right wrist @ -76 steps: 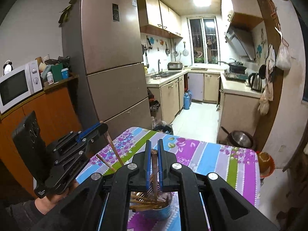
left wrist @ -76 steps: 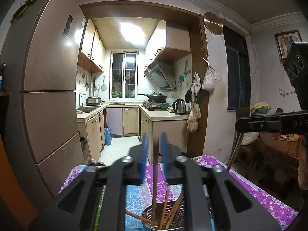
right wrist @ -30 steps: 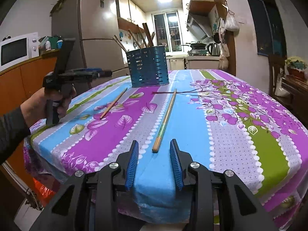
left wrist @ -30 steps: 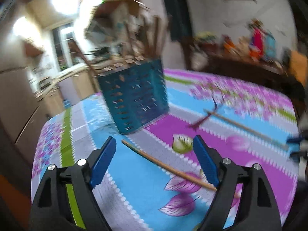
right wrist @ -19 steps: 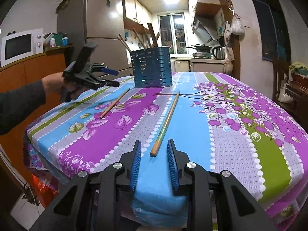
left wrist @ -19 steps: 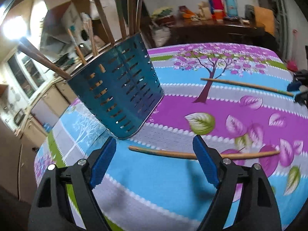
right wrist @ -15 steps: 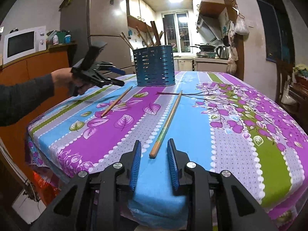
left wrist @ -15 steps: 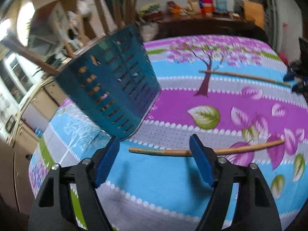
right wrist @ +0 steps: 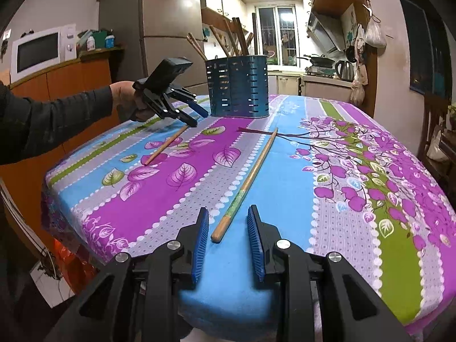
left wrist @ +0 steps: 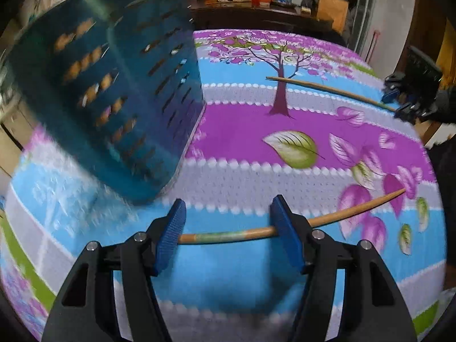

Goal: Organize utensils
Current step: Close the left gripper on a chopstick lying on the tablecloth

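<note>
Chopsticks (right wrist: 236, 37) already fill the blue holder (right wrist: 238, 88); two lie loose on the table (right wrist: 356, 228): the left hand-held gripper (left wrist: 228, 228), jaws just closing, straddles one chopstick (left wrist: 356, 208) ungripped; the right hand-held gripper (right wrist: 228, 236) brackets the other chopstick (right wrist: 248, 182), part-open, holding nothing.

Two loose wooden chopsticks (right wrist: 245, 183) (right wrist: 166, 144) flat on floral tablecloth (right wrist: 285, 176); more upright in blue slotted holder (right wrist: 238, 87).

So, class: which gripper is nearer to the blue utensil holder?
Left. The left gripper hovers just beside the blue utensil holder, over a chopstick. The right gripper sits at the table's near edge, across the table from it.
</note>
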{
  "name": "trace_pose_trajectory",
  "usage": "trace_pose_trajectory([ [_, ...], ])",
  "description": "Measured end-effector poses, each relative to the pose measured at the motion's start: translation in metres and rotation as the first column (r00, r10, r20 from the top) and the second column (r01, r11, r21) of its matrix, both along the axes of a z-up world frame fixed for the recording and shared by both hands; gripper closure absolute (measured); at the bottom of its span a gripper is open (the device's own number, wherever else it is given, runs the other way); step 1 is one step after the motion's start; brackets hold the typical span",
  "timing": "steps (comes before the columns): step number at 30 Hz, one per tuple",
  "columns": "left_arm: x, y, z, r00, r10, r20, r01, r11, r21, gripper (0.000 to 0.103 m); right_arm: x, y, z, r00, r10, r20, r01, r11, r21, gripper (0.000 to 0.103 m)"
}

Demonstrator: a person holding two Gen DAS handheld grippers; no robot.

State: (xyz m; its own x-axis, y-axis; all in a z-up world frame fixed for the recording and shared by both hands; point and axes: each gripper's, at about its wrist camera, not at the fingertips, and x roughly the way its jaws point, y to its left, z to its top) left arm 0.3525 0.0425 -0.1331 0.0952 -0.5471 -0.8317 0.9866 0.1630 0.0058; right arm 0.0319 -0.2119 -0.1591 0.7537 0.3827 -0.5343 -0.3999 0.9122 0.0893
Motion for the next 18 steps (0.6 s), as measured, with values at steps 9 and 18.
trace_pose_trajectory([
  [9, -0.048, 0.062, -0.002, 0.992, 0.125, -0.005, -0.124, 0.99, 0.073, 0.034, -0.001, -0.002, 0.001, 1.0, 0.025, -0.003, -0.025, 0.999, -0.029, 0.073],
  [18, -0.121, 0.115, -0.005, 0.974, 0.217, 0.064, -0.215, 0.976, -0.037, 0.033, -0.005, -0.01, -0.001, 1.0, -0.004, 0.013, 0.004, 1.0, 0.008, 0.073],
])
